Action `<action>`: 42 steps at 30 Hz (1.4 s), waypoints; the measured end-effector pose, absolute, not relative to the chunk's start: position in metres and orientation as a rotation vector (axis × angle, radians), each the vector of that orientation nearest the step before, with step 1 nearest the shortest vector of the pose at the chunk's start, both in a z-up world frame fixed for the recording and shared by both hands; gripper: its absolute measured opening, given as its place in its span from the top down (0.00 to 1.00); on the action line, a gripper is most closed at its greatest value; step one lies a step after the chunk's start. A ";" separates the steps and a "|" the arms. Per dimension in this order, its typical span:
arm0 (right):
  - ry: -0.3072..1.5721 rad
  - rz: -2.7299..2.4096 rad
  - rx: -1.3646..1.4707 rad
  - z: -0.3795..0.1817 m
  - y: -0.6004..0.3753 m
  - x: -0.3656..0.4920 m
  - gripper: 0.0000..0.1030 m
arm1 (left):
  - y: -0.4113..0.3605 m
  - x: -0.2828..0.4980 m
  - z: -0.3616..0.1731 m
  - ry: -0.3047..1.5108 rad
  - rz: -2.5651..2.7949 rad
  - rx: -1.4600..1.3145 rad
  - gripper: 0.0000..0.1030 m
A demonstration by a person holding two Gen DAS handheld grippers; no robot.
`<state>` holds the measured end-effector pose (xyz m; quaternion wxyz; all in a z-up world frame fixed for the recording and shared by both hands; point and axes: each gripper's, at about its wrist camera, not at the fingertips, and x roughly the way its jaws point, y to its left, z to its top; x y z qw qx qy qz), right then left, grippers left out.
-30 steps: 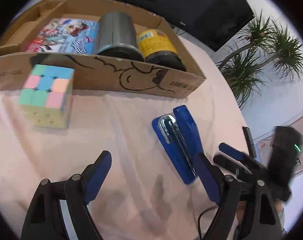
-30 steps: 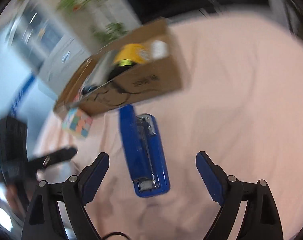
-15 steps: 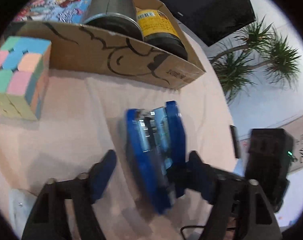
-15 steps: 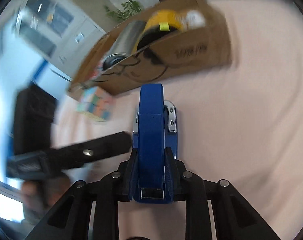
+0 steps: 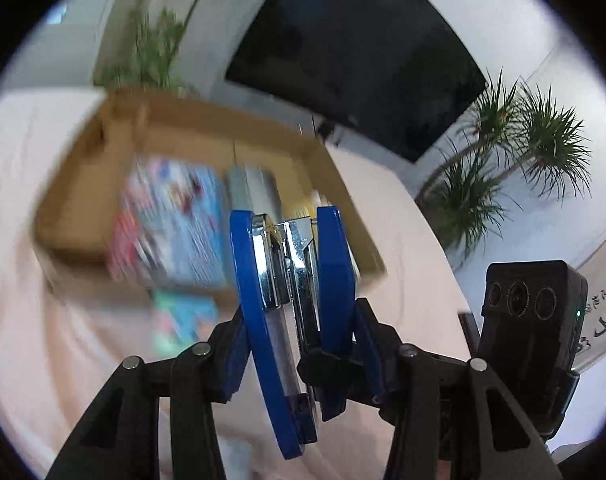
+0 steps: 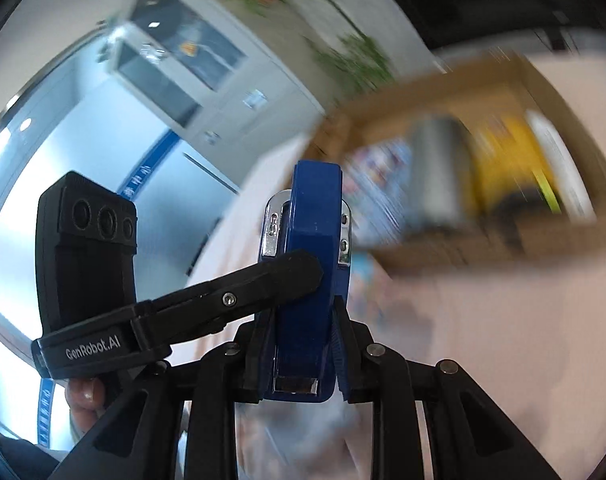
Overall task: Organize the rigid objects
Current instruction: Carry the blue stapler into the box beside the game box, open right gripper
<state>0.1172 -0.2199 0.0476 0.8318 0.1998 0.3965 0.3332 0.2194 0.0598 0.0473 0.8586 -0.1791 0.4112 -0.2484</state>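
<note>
A blue stapler point(image 5: 291, 280) with chrome inner parts is held off the table by both grippers. My left gripper point(image 5: 299, 344) is shut on its two blue sides. My right gripper point(image 6: 303, 344) is shut on its rear end, and the stapler point(image 6: 315, 264) stands up between the fingers. The left gripper's finger point(image 6: 239, 284) crosses the right wrist view and presses on the stapler's side. The cardboard box point(image 5: 343, 184) lies beyond, blurred, holding a colourful book point(image 5: 171, 224), a grey can point(image 5: 251, 192) and a yellow can point(image 6: 507, 160).
A pastel puzzle cube point(image 5: 179, 316) sits on the pink tablecloth point(image 5: 43, 352) in front of the box. A dark screen point(image 5: 355, 56) and potted plants point(image 5: 515, 144) stand behind the table. A white cabinet point(image 6: 183, 76) shows in the right wrist view.
Both grippers have closed on the stapler and lifted it off the cloth. It now stands above the table, with the box farther below and blurred by motion.
</note>
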 end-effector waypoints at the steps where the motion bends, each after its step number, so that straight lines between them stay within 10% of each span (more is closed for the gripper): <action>1: 0.825 0.712 0.419 0.056 -0.213 0.124 0.77 | 0.070 0.232 0.058 0.854 -0.514 -0.367 0.54; 20: 1.032 0.523 0.412 -0.028 -0.061 0.340 0.76 | 0.127 0.377 -0.041 1.117 -0.500 -0.477 0.52; 38: 1.016 0.360 0.262 -0.038 -0.016 0.344 0.68 | 0.160 0.272 0.035 0.743 -0.201 -0.173 0.42; 39: 1.000 0.367 0.249 -0.032 -0.018 0.338 0.63 | 0.160 0.261 0.039 0.722 -0.174 -0.145 0.37; 42: 0.859 0.359 0.175 -0.002 -0.033 0.305 0.00 | 0.163 0.233 0.052 0.633 -0.093 -0.095 0.16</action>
